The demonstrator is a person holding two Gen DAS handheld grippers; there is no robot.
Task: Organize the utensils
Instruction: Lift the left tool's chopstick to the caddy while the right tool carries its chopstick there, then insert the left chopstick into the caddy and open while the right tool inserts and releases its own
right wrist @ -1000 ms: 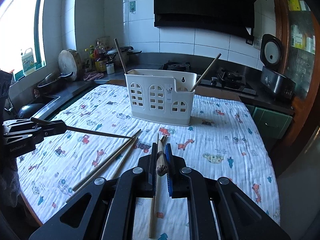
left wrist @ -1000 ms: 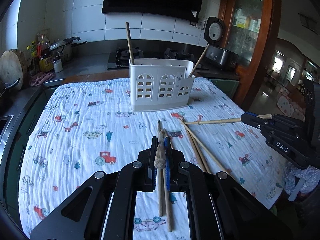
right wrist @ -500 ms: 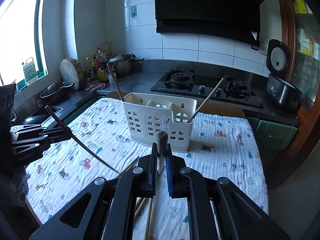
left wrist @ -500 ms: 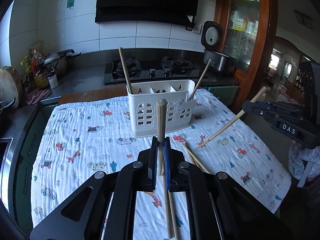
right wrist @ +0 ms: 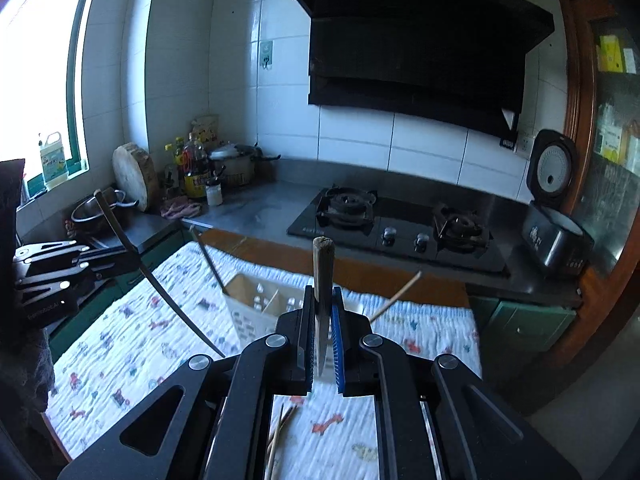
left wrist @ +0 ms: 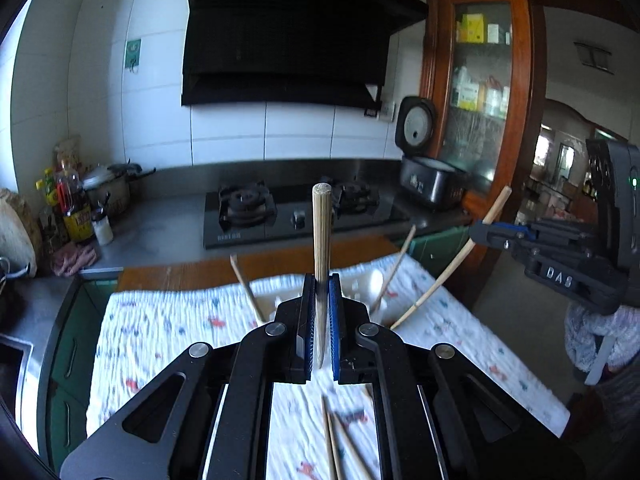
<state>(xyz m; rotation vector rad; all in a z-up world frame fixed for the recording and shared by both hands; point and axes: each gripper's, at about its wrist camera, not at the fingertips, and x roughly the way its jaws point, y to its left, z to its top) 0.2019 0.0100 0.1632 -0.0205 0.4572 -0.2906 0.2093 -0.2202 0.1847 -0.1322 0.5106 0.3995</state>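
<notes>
My left gripper (left wrist: 320,292) is shut on a wooden chopstick (left wrist: 321,240) that stands upright between its blue pads. My right gripper (right wrist: 322,304) is shut on another chopstick (right wrist: 323,276), also upright. Both are held above the table. The white utensil holder (right wrist: 256,308) stands on the patterned cloth below and ahead, with a chopstick leaning out at each end (right wrist: 208,260). In the left wrist view the right gripper (left wrist: 496,234) shows at the right with its chopstick (left wrist: 448,272) slanting down. Loose chopsticks (left wrist: 336,444) lie on the cloth under me.
The table carries a printed cloth (left wrist: 160,340). Behind it runs a steel counter with a gas hob (left wrist: 296,212), a rice cooker (left wrist: 428,176), bottles and a pot (left wrist: 76,208). A wooden cabinet (left wrist: 480,100) stands at the right.
Both grippers have risen from the cloth with a chopstick each. The chopsticks have swung from lying flat to upright. The holder now lies lower in both views.
</notes>
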